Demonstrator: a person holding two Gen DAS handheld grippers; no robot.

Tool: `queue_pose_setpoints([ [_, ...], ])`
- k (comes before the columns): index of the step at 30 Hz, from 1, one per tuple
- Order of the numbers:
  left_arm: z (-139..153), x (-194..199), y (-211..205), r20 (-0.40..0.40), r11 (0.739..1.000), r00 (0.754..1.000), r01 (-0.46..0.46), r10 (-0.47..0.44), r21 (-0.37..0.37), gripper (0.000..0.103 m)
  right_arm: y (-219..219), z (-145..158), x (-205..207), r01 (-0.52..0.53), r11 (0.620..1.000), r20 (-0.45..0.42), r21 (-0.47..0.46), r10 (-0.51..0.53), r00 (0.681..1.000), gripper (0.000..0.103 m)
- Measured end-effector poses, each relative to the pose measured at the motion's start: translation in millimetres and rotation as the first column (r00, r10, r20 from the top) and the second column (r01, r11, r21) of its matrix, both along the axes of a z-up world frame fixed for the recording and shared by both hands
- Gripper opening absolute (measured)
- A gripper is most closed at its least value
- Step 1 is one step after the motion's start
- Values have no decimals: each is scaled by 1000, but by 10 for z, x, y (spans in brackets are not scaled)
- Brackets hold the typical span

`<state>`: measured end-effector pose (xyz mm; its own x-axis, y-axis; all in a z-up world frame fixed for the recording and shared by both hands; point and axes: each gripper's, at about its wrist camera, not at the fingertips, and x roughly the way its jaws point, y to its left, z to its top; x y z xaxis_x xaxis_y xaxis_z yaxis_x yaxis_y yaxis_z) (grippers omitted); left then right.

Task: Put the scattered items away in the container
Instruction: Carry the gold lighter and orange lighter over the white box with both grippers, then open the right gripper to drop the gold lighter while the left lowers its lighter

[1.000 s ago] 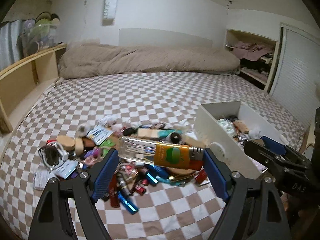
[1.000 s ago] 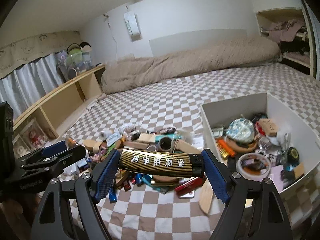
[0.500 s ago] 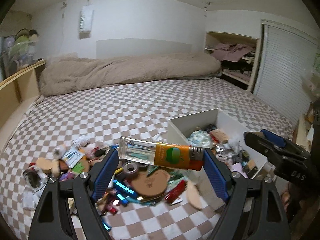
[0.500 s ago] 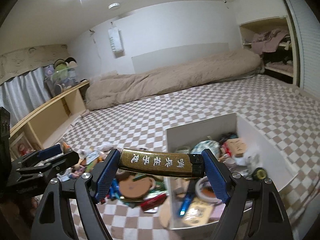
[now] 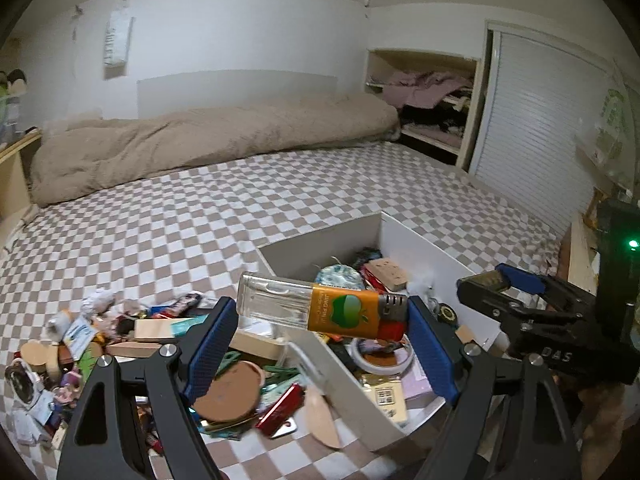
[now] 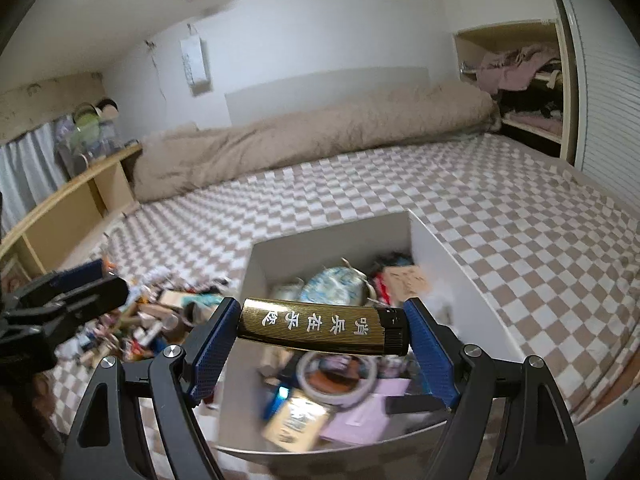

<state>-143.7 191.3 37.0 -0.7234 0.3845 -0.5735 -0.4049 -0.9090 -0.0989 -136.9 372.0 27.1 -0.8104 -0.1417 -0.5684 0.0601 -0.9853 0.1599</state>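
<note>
The left gripper [image 5: 322, 322] has its jaws pinching a clear lighter [image 5: 322, 310] end to end, the orange apple label and red base toward 3 o'clock, the clear tank toward 9 o'clock and tilted slightly up. It hangs above the near-left wall of the white box [image 5: 320, 248], which sits on the checkered bed [image 5: 200, 216]. The right gripper [image 6: 322, 330] has its jaws pinching a gold lighter [image 6: 322, 328] lengthwise, white characters along its side and the black cap toward 3 o'clock; it hangs over the box [image 6: 440, 256] interior, above a tape roll [image 6: 340, 376], a purple paper [image 6: 360, 416] and a patterned pouch [image 6: 334, 286]. In the left view the right gripper [image 5: 516, 300] shows at 3 o'clock past the box; in the right view the left gripper [image 6: 68, 300] shows at 9 o'clock. The pile of scattered items [image 5: 120, 332] lies on the bed at 9 o'clock of the box, among them a brown disc [image 5: 228, 388] and a red lighter [image 5: 278, 404]. A beige duvet [image 5: 200, 144] lies along the wall at 12 o'clock.
</note>
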Motion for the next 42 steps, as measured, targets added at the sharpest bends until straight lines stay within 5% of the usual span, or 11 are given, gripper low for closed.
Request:
queue_pose_setpoints([
  [9,-110,-133,319,51,999,998,45,-44,-10,84,145,-277,-249,-66,996,159,53,57,986,83],
  [19,-236,-292,533,109,997,991,73,-71,-17,84,190,-542,-405,-172,985,377,20,152,914,83],
  [26,-342,-403,617,187,995,978,98,-93,-19,84,183,-649,-403,-181,983,453,27,149,879,83],
  [31,-445,-441,664,224,988,969,130,-108,-88,84,137,-668,-373,-217,976,490,22,179,853,83],
  [37,-474,-498,705,257,964,949,223,-181,-145,84,139,-635,-331,-235,971,488,35,189,852,83],
  [42,-464,-498,781,250,906,928,339,-277,-253,84,193,-634,-313,-231,972,484,43,182,856,83],
])
